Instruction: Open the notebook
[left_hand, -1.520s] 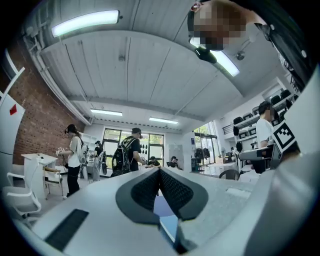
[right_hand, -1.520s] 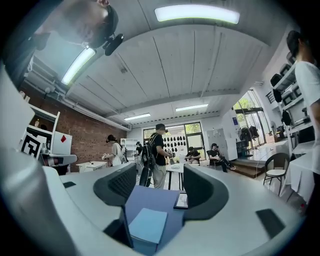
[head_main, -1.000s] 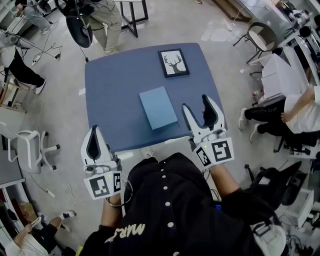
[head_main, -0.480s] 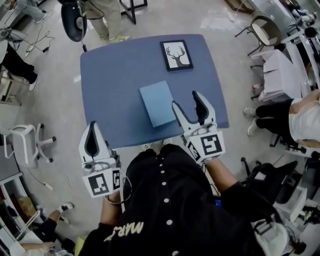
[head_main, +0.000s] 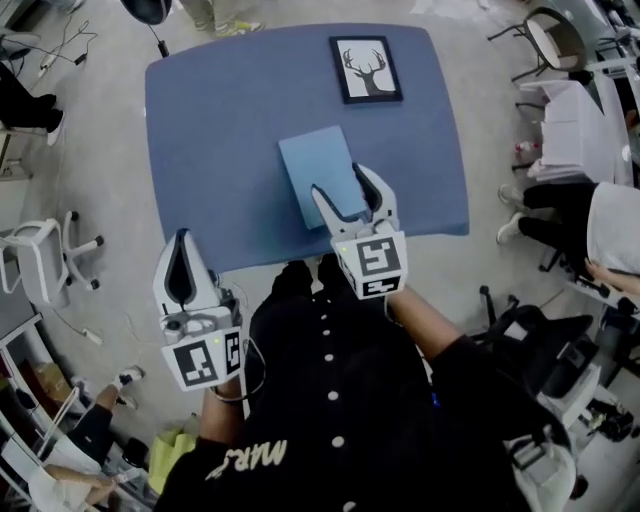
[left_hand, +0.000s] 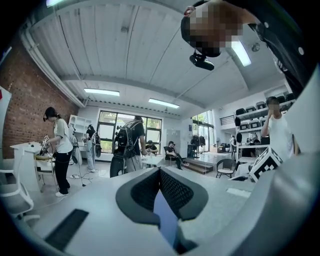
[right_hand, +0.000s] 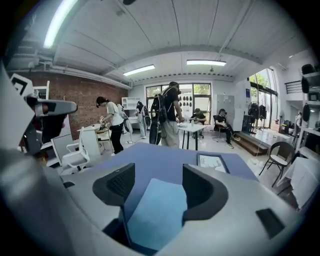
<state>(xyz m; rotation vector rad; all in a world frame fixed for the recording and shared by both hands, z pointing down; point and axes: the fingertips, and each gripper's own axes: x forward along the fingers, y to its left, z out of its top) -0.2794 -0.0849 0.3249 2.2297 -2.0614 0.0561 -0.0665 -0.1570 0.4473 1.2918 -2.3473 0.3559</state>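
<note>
Closed notebook (head_main: 312, 160) lies mid-table (head_main: 220, 120). Right tongs (head_main: 342, 182) hover at its 5 o'clock corner, jaws opening wide, empty. Left tongs (head_main: 181, 238) closed, empty, 7 o'clock. Best bet: pinch cover edge only, lift gently.

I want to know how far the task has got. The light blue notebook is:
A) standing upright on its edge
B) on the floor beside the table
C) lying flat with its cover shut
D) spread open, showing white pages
C: the light blue rectangular notebook lies flat on the blue table, with only its plain cover showing and no pages in sight.
</note>
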